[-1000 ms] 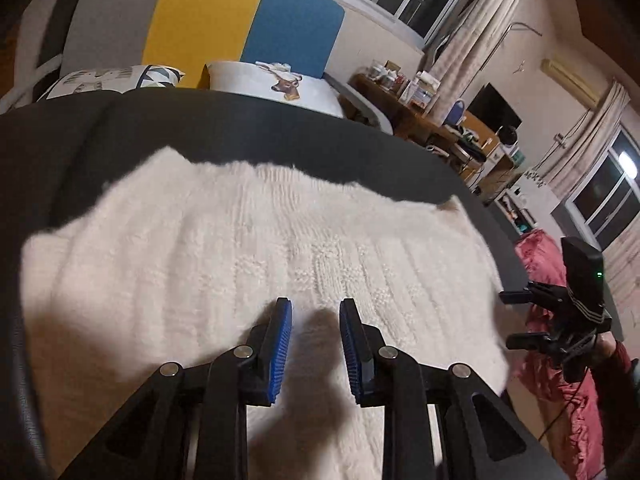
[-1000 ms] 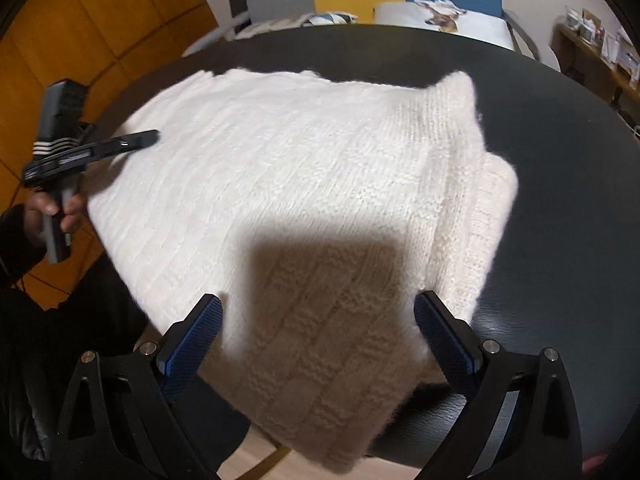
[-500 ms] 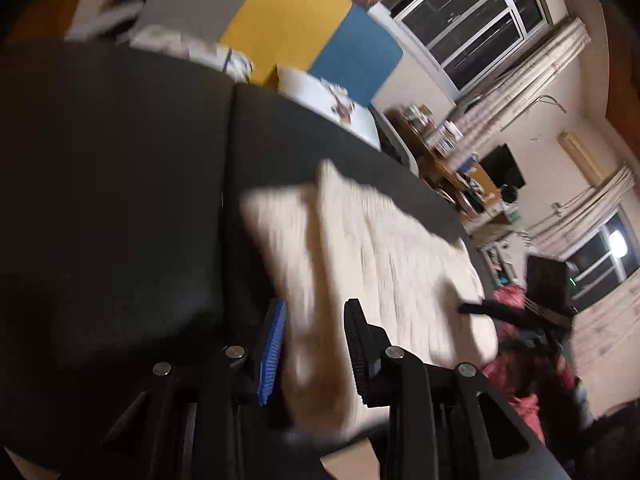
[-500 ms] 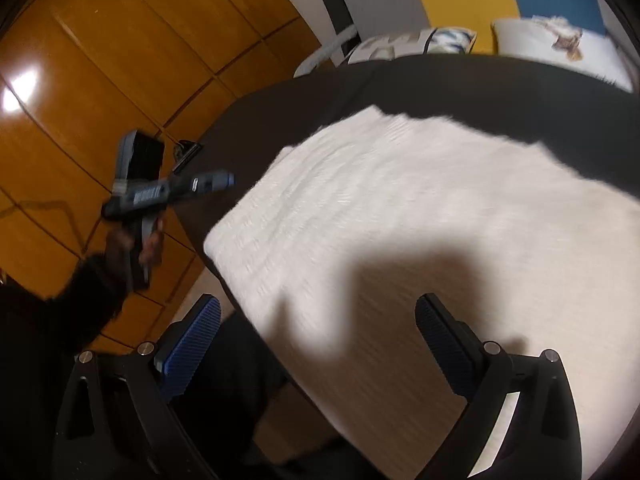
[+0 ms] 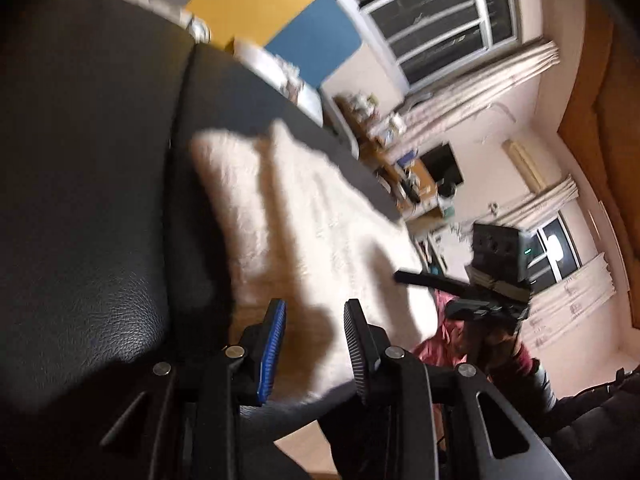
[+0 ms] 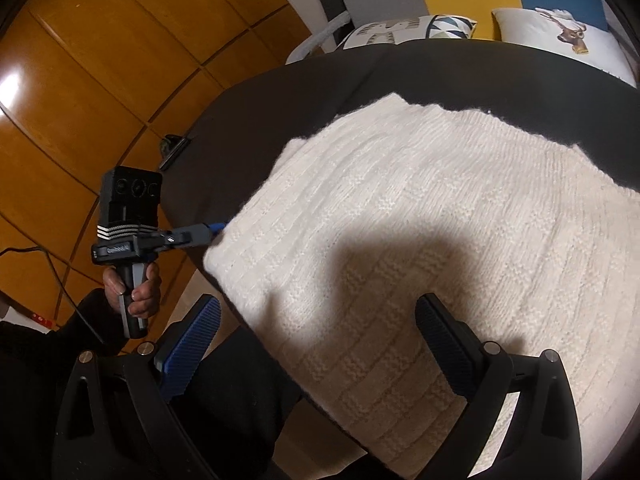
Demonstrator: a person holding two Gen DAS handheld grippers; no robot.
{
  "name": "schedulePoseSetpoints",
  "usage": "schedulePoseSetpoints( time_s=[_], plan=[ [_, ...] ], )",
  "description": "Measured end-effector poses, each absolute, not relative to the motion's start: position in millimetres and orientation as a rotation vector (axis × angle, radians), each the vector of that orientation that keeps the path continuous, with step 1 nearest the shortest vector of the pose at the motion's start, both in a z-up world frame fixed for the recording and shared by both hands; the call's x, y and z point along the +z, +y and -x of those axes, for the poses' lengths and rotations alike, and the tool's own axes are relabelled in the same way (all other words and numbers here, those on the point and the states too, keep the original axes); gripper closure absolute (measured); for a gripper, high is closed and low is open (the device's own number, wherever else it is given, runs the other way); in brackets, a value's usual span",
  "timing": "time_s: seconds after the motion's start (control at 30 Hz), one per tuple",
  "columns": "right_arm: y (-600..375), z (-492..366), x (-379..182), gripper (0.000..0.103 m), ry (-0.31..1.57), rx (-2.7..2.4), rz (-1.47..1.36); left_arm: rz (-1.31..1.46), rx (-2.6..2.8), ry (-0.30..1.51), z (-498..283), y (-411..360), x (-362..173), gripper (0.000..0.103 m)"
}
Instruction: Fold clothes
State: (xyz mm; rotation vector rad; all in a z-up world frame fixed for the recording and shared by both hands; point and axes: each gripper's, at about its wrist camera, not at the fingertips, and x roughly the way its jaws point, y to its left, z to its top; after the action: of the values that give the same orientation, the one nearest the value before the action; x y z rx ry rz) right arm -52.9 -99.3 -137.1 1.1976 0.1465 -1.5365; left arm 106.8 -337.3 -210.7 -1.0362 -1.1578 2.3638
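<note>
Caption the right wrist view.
Open right gripper above a folded cream knitted sweater on a black table.

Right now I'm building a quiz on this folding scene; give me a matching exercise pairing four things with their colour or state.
Things:
1. sweater
2. table
3. right gripper
4. pillow

Descriptions:
A. black, leather-like top
B. jaws wide apart, nothing between them
C. cream knit, lying flat
D. white with a deer picture

Pairs: 1-C, 2-A, 3-B, 4-D
</note>
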Motion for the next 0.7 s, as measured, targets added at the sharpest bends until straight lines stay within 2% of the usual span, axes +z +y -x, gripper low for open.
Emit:
schedulePoseSetpoints(
  time_s=[0.13, 0.17, 0.2, 0.33, 0.43, 0.53, 0.67, 0.7],
  plan=[
    [-103.1, 55.3, -136.2, 0.003, 0.145, -1.57, -1.199, 1.043, 2.233, -1.143, -99.0, -331.3, -214.3, 0.078],
    [-103.5, 56.9, -136.3, 0.003, 0.142, -1.581, -1.203, 1.007, 2.238, -1.134, -100.6, -331.5, -208.4, 0.095],
    [-103.9, 58.6, -136.5, 0.003, 0.14, -1.593, -1.206, 0.954, 2.255, -1.122, -102.5, -332.1, -199.2, 0.098],
    [-104.1, 65.4, -137.5, 0.003, 0.136, -1.66, -1.217, 0.785, 2.312, -0.953, -129.8, -323.7, -151.5, 0.099],
    [-100.3, 67.9, -141.4, 0.003, 0.097, -1.665, -1.219, 0.966, 2.323, -0.812, -140.8, -306.2, -167.4, 0.099],
    [-100.7, 69.9, -153.9, 0.003, 0.096, -1.67, -1.241, 1.178, 2.313, -0.801, -148.1, -299.7, -212.2, 0.099],
    [-101.5, 70.7, -158.6, 0.003, 0.088, -1.661, -1.226, 1.167, 2.281, -0.932, -161.9, -301.0, -232.0, 0.097],
    [-101.8, 71.0, -158.8, 0.003, 0.087, -1.66, -1.224, 1.16, 2.263, -0.969, -161.9, -302.7, -231.6, 0.089]
  ],
)
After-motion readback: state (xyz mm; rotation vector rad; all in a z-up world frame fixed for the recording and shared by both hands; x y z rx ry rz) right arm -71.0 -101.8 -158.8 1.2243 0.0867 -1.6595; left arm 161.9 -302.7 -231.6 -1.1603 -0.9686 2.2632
